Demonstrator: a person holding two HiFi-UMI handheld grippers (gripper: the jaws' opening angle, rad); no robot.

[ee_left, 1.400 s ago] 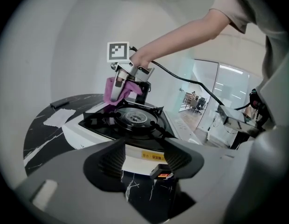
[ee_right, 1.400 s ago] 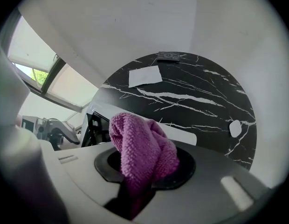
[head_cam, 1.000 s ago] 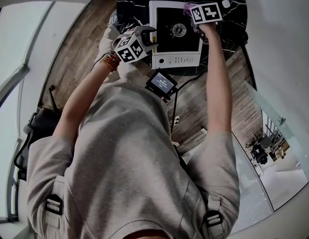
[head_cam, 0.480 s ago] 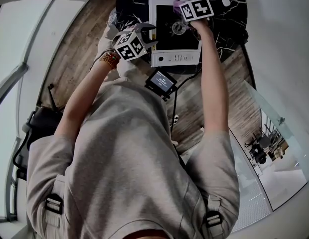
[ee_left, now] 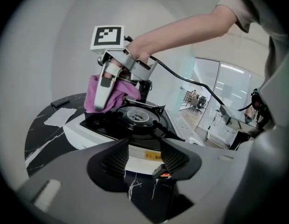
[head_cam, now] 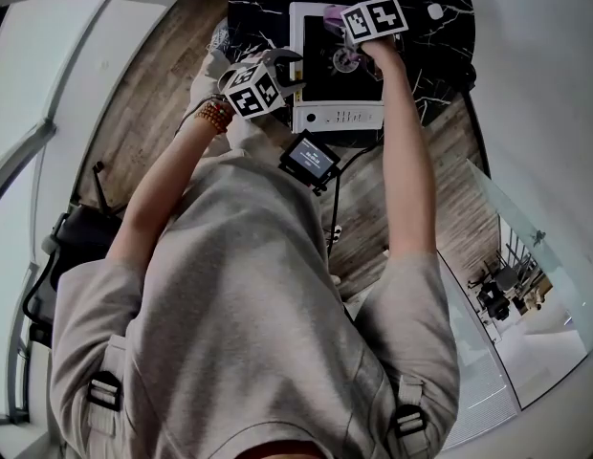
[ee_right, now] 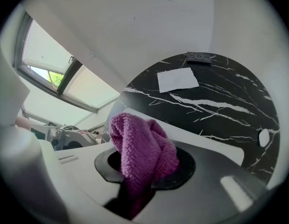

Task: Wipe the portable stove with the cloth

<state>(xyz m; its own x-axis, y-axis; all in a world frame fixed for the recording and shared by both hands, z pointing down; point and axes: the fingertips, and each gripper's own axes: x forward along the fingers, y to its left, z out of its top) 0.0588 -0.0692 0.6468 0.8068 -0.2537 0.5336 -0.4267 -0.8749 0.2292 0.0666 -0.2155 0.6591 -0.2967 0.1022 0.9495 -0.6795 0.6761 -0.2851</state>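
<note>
The right tool [ee_right: 135, 192] grips the purple cloth [ee_right: 144, 148] on the far left part of the portable stove [ee_left: 88, 134]. The left tool [ee_left: 143, 155] has its jaws wide, though they have just been closing slightly, with the stove's near edge between them.

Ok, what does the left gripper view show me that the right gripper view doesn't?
Only the left gripper view: the burner, and the right tongs from outside, pressing the purple cloth on the stove top beside it. Only the right gripper view: the window and a small white disc near the table edge. Both: the cloth, the black marble table, the white paper sheet.
</note>
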